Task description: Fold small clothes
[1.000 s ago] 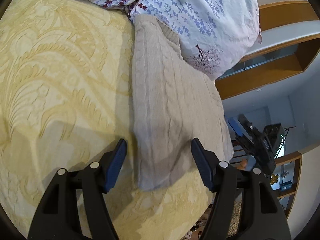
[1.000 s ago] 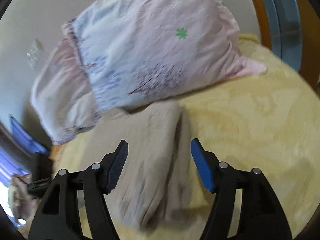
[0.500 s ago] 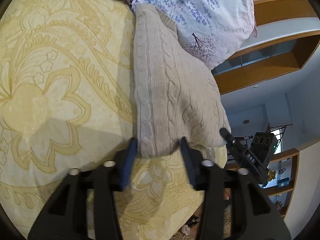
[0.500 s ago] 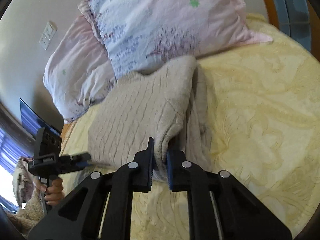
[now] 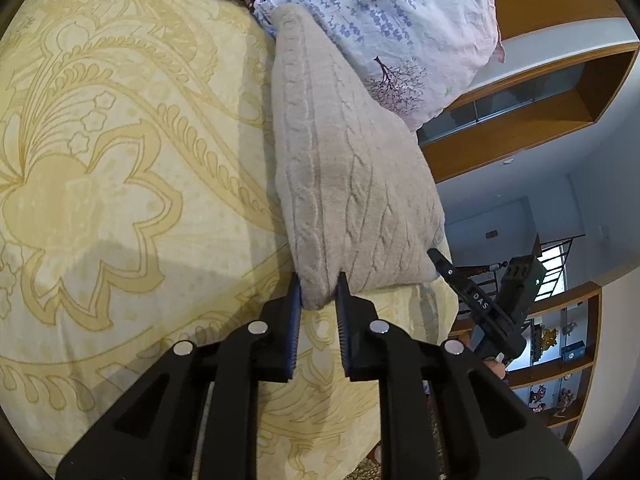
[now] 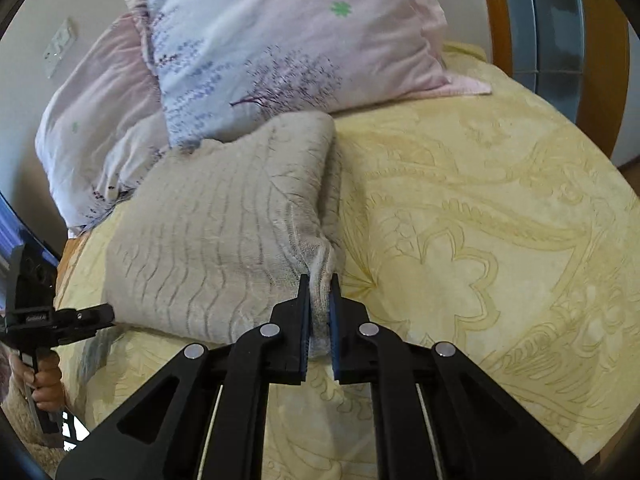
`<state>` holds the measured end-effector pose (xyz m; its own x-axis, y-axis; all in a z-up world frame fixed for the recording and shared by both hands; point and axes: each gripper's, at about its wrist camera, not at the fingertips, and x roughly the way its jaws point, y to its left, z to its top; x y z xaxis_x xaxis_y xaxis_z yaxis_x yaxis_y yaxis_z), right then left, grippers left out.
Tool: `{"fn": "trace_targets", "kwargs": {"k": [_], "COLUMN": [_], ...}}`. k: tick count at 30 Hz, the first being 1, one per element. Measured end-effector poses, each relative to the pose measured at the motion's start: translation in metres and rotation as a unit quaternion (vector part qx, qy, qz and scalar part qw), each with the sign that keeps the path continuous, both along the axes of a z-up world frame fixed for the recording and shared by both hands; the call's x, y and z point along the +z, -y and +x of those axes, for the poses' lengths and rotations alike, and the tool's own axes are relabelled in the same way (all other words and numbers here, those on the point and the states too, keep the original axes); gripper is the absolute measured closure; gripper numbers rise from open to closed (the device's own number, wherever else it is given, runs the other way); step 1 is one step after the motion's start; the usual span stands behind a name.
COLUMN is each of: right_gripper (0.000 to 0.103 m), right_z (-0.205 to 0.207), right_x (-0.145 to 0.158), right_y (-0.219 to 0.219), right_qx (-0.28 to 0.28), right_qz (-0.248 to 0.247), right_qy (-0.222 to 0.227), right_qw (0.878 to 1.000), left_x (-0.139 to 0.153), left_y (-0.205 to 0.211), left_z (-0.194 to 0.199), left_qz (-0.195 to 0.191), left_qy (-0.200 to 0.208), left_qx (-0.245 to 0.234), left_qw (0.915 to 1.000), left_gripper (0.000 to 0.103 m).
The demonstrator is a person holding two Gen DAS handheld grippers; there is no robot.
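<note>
Here, in the left wrist view, a beige cable-knit sweater was seen folded on the yellow patterned bedspread, its far end against a floral pillow. Its near corner was caught between the closing jaws of the left gripper. In the right wrist view, the opposite near corner of the sweater was pinched tight by the right gripper, fabric bunched between the pads.

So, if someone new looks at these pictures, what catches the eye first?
The beige cable-knit sweater lies folded on the yellow patterned bedspread, below the floral pillows. The right gripper pinches one near corner; the left gripper is closing on the other.
</note>
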<state>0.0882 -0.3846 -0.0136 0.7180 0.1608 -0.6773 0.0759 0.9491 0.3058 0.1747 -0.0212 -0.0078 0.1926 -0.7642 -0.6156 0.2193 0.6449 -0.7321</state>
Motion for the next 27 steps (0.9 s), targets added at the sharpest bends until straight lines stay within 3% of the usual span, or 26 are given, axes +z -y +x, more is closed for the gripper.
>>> {"fn": "trace_targets", "kwargs": {"k": [4,5,6,8,10,16,19,20,21,25,27], "right_gripper": [0.092,0.085,0.072,0.052,0.046,0.048,0.066,0.082,0.091,0.093,0.093], "right_z": [0.0,-0.002,-0.003,-0.002,0.003,0.05,0.068,0.072,0.075,0.064,0.065], "right_x": [0.002,0.006,0.009,0.019,0.03,0.032,0.022,0.019,0.018,0.036,0.033], "right_y": [0.004,0.008,0.01,0.017,0.026,0.027,0.019,0.017,0.013,0.011,0.013], "right_qx": [0.006,0.011,0.013,0.01,0.008,0.006,0.017,0.019,0.022,0.011,-0.002], "right_qz": [0.014,0.032,0.046,0.079,0.116,0.151,0.158,0.155,0.147,0.103,0.085], "right_qy": [-0.007,-0.006,-0.005,0.011,0.033,0.005,-0.021,-0.027,-0.024,0.034,0.028], "right_qw": [1.0,0.999,0.999,0.997,0.993,0.989,0.987,0.987,0.989,0.994,0.996], "left_x": [-0.001,0.002,0.005,0.014,0.026,0.034,0.034,0.033,0.032,0.032,0.034], "left_y": [-0.002,-0.004,-0.005,-0.012,-0.021,-0.009,0.004,0.008,0.01,0.019,0.025], "left_z": [-0.001,-0.002,-0.002,-0.002,0.006,0.037,0.048,0.052,0.055,0.059,0.061], "left_qz": [0.002,0.003,0.005,0.001,0.0,0.02,0.045,0.053,0.057,0.068,0.072], "left_qy": [-0.006,-0.005,-0.002,0.01,0.026,0.029,0.038,0.04,0.04,0.048,0.056], "left_qx": [-0.006,-0.01,-0.008,0.0,0.027,0.05,0.05,0.051,0.052,0.051,0.047], "left_qw": [1.0,0.9999,1.0,1.0,0.9993,0.9981,0.997,0.9965,0.9962,0.9952,0.9947], "left_gripper": [0.084,0.082,0.08,0.064,0.047,0.039,0.035,0.035,0.035,0.033,0.032]}}
